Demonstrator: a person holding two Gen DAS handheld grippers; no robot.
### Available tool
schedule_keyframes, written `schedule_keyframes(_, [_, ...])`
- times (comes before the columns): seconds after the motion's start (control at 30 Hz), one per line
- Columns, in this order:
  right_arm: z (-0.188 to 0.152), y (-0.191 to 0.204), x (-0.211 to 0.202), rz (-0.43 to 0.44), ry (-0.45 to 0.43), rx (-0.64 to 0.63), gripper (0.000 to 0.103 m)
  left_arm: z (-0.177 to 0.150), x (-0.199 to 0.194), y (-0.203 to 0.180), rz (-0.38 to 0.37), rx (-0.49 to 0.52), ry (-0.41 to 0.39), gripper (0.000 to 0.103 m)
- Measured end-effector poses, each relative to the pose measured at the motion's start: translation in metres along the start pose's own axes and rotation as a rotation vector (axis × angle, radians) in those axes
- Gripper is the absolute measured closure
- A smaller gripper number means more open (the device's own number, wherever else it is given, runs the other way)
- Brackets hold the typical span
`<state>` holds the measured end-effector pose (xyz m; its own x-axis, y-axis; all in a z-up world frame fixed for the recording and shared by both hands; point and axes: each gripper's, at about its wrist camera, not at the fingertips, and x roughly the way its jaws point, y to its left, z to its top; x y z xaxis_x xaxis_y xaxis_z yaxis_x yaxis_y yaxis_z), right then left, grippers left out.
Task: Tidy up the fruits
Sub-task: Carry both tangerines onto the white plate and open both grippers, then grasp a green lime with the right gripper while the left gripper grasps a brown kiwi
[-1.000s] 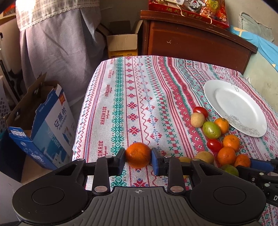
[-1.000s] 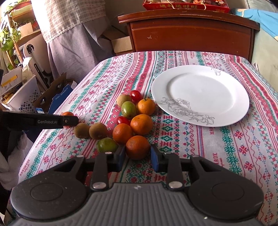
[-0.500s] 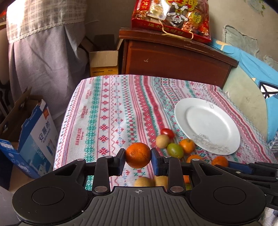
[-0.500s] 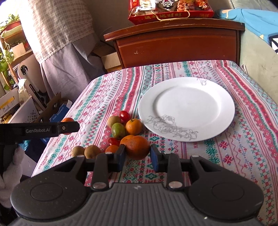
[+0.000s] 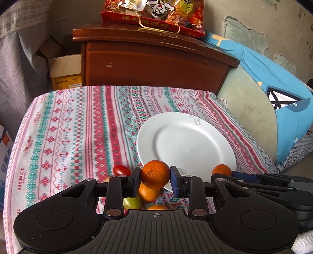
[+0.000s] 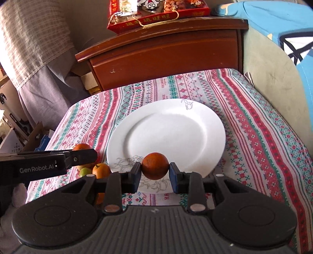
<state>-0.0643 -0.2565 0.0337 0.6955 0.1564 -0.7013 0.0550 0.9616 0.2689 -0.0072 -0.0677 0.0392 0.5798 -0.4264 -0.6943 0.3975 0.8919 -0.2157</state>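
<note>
My left gripper [image 5: 155, 180] is shut on an orange [image 5: 155, 173], held above the fruit pile just short of the white plate [image 5: 187, 144]. Under it lie a red tomato [image 5: 121, 170], a second orange [image 5: 148, 193] and a green fruit [image 5: 132, 203]. My right gripper [image 6: 155, 172] is shut on another orange [image 6: 155, 165], hanging over the near rim of the same plate [image 6: 168, 132]. In the right wrist view the left gripper's finger [image 6: 78, 157] reaches in from the left with its orange [image 6: 82, 147] partly hidden behind it. The right gripper's orange [image 5: 222, 169] shows at right in the left wrist view.
The table wears a striped patterned cloth [image 5: 78, 127]. A dark wooden cabinet [image 5: 152, 62] stands behind it with a red snack bag [image 5: 154, 15] on top. Cardboard boxes [image 5: 65, 70] sit on the floor at left, a blue-covered sofa [image 5: 273, 97] at right. Loose fruits [image 6: 100, 170] lie left of the plate.
Both grippers have lifted their oranges off the table and carried them toward the plate. The right one now hangs over the plate's near rim, the left one over the fruit pile.
</note>
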Motion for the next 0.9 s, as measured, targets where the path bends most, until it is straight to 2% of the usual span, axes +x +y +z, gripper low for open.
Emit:
schedule_keyframes(0.27, [0.005, -0.011, 0.008, -0.003, 0.003, 0.052, 0.071, 0.005, 0.027, -0.017, -0.017, 0.033, 0.013, 0.074])
schedule_keyframes(0.43, [0.006, -0.008, 0.010, -0.013, -0.001, 0.037, 0.069, 0.006, 0.033, -0.022, -0.010, 0.059, 0.015, 0.071])
schedule_keyframes(0.57, [0.007, -0.009, 0.007, -0.008, -0.001, 0.041, 0.069, 0.011, 0.027, -0.023, 0.003, 0.055, -0.009, 0.064])
schedule_keyframes(0.63, [0.007, -0.009, 0.005, -0.005, -0.004, 0.044, 0.068, 0.014, 0.020, -0.023, 0.015, 0.054, -0.031, 0.054])
schedule_keyframes(0.8, [0.007, -0.006, 0.000, 0.014, 0.001, 0.042, 0.067, 0.018, 0.002, -0.014, 0.008, 0.007, -0.040, 0.050])
schedule_keyframes(0.9, [0.005, -0.003, -0.004, 0.031, 0.000, 0.034, 0.066, 0.014, -0.009, -0.007, 0.028, -0.003, -0.044, 0.048])
